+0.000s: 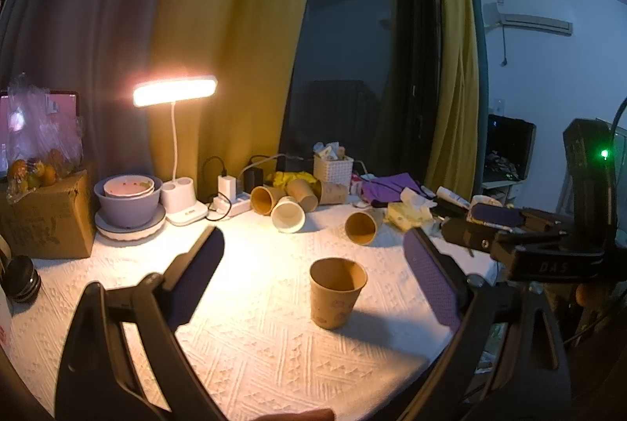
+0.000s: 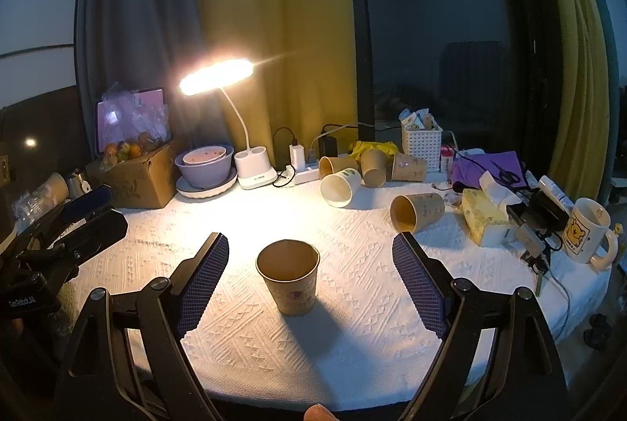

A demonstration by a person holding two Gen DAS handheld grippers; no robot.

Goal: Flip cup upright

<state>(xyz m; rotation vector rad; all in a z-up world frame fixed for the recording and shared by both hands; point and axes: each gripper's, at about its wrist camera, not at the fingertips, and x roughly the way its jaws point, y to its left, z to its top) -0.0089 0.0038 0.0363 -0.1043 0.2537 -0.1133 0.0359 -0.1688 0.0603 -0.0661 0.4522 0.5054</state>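
Observation:
A brown paper cup (image 1: 337,293) stands upright, mouth up, on the white tablecloth; it also shows in the right wrist view (image 2: 289,278). My left gripper (image 1: 313,244) is open and empty, its fingers wide on either side of the cup and a little short of it. My right gripper (image 2: 309,248) is open and empty too, with the cup between its fingers, nearer the left one. Another brown cup (image 1: 362,227) lies on its side farther back (image 2: 415,211). The right gripper also shows at the right edge of the left wrist view (image 1: 497,221).
Several more cups lie on their sides at the back (image 1: 288,213) (image 2: 341,187). A lit desk lamp (image 1: 174,91), stacked bowls (image 1: 129,199), a cardboard box (image 1: 47,221), a white basket (image 1: 333,168), a tissue pack (image 2: 484,217) and a bear mug (image 2: 586,234) ring the table.

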